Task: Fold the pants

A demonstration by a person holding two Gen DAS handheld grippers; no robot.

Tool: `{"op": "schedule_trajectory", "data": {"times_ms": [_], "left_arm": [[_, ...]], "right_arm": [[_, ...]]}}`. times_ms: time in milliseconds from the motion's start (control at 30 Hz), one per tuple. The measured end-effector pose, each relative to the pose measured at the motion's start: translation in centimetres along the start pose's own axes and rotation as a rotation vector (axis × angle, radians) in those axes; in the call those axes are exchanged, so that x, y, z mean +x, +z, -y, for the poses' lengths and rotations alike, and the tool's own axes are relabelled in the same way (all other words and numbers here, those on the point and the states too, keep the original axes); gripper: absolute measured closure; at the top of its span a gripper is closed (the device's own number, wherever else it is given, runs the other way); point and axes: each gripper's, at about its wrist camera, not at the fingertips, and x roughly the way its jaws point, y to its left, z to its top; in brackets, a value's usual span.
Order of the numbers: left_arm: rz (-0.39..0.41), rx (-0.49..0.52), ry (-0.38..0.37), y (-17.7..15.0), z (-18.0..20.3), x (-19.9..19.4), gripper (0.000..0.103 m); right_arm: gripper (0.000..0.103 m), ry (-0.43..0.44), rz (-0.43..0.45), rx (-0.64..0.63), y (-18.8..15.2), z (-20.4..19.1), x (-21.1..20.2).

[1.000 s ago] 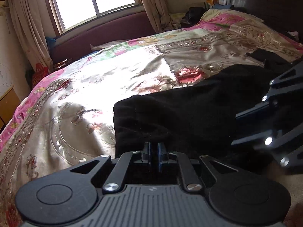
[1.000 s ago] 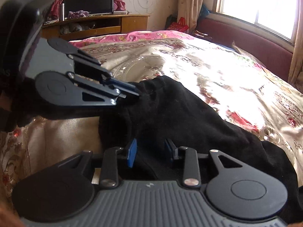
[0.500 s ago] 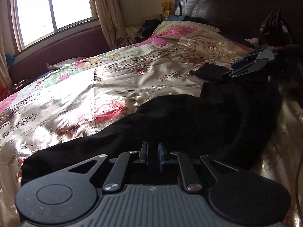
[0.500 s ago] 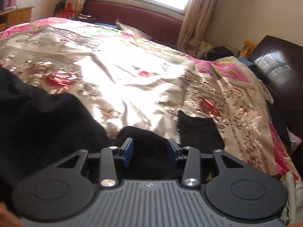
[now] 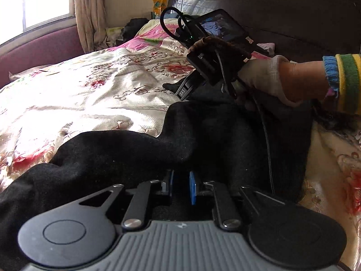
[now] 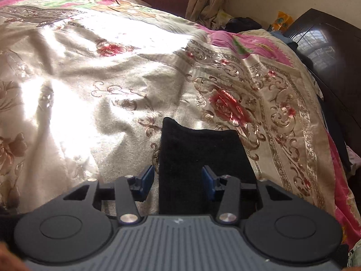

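Note:
Black pants (image 5: 140, 149) lie across a floral satin bedspread (image 5: 74, 94). My left gripper (image 5: 181, 186) hovers low over a bunched part of them; its blue pads stand a small gap apart and grip nothing. In the left wrist view the other gripper's body (image 5: 203, 67) shows, held in a gloved hand further along the pants. My right gripper (image 6: 178, 179) is open wide, low over one end of the pants (image 6: 198, 151), a flat dark strip that lies between and beyond its fingers.
The bedspread (image 6: 90, 72) stretches out rumpled and sunlit. A dark wooden headboard (image 5: 282, 11) stands at the bed's end. Pillows and clutter sit by the curtain (image 5: 90, 13) in the corner. A maroon padded bench (image 5: 33, 49) runs under the window.
Both grippers have swung toward the headboard end of the bed. My left gripper's pads, shut before, now stand slightly apart. My right gripper has opened wider and come down over the pants' end.

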Motion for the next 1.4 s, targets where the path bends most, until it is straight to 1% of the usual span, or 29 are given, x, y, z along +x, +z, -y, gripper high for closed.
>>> {"op": "schedule_trajectory", "data": {"times_ms": [33,67,100,200,300,367,433,533,600,667,733,800,900,967,1000,1033,1067,1100,1133,1200,1267,1300,1333,1367,1400], "left_arm": [[-0.001,-0.009,-0.002,-0.2,-0.2,-0.1,0.070],[0.000,-0.019,-0.003,-0.3,-0.4,-0.1,0.069],[0.001,-0.023,-0.002,-0.3,-0.5,0.0,0.068],[0.000,-0.006,0.014,-0.3,-0.2,0.3,0.068],[0.006,0.023,0.034,-0.2,0.6,0.1,0.068],[0.014,0.029,0.037,-0.1,1.2,-0.5,0.068],[0.027,0.045,0.042,0.2,2.1,-1.1,0.068],[0.034,0.090,0.052,0.5,3.7,-1.7,0.068],[0.026,0.117,0.045,0.6,4.8,-1.9,0.068],[0.016,0.153,0.032,0.7,6.1,-1.9,0.068],[0.011,0.196,0.029,0.8,7.2,-1.8,0.067],[0.003,0.241,0.031,1.2,8.4,-1.2,0.067],[-0.015,0.269,0.028,1.5,9.7,-0.6,0.067],[-0.014,0.274,0.024,1.8,10.4,-0.3,0.067],[-0.004,0.270,0.019,2.0,10.7,-0.3,0.065],[0.010,0.257,0.011,2.2,11.1,-0.3,0.059],[0.024,0.247,0.003,2.4,11.4,-0.1,0.055],[0.039,0.243,-0.005,2.4,11.9,-0.1,0.049],[0.056,0.249,-0.006,2.5,12.5,0.0,0.045],[0.073,0.291,0.018,2.5,13.8,0.9,0.043],[0.079,0.359,0.067,2.3,15.4,2.1,0.042],[0.077,0.382,0.094,2.3,15.8,2.6,0.043],[0.068,0.404,0.123,2.4,16.3,3.3,0.049],[0.061,0.406,0.129,2.5,16.3,3.6,0.056],[0.055,0.393,0.128,2.8,16.1,3.6,0.068]], "right_arm": [[0.077,0.016,-0.018,0.042,-0.1,0.8,0.5],[0.085,0.026,-0.031,0.085,-0.1,1.7,0.8],[0.099,0.041,-0.035,0.120,-0.3,2.5,0.7],[0.100,0.070,0.015,0.208,-0.9,4.9,-1.2],[0.100,0.109,0.077,0.334,-1.6,8.4,-4.6],[0.100,0.129,0.125,0.433,-2.5,11.4,-7.3],[0.100,0.143,0.173,0.525,-3.8,14.1,-9.9],[0.100,0.138,0.242,0.648,-6.8,18.4,-14.2],[0.100,0.139,0.264,0.716,-9.0,20.5,-16.3],[0.100,0.137,0.258,0.761,-11.0,21.9,-17.4],[0.100,0.131,0.238,0.792,-12.5,23.0,-17.3],[0.100,0.125,0.213,0.837,-13.9,23.8,-16.5],[0.100,0.167,0.161,0.930,-15.0,24.7,-14.3],[0.100,0.174,0.168,0.932,-14.9,24.7,-14.0],[0.100,0.180,0.180,0.927,-14.7,24.6,-14.2],[0.100,0.194,0.194,0.926,-14.4,24.6,-14.4],[0.100,0.207,0.208,0.926,-14.1,24.7,-14.7],[0.100,0.218,0.221,0.923,-13.7,24.7,-14.9],[0.100,0.224,0.231,0.922,-13.3,24.8,-15.1],[0.100,0.250,0.255,0.927,-12.5,25.2,-15.6],[0.100,0.269,0.270,0.920,-11.8,25.3,-16.3],[0.100,0.278,0.276,0.915,-11.7,25.3,-16.7],[0.100,0.287,0.281,0.914,-11.6,25.3,-17.0],[0.100,0.296,0.287,0.913,-11.6,25.4,-17.4],[0.100,0.301,0.294,0.907,-11.7,25.5,-17.8]]}}
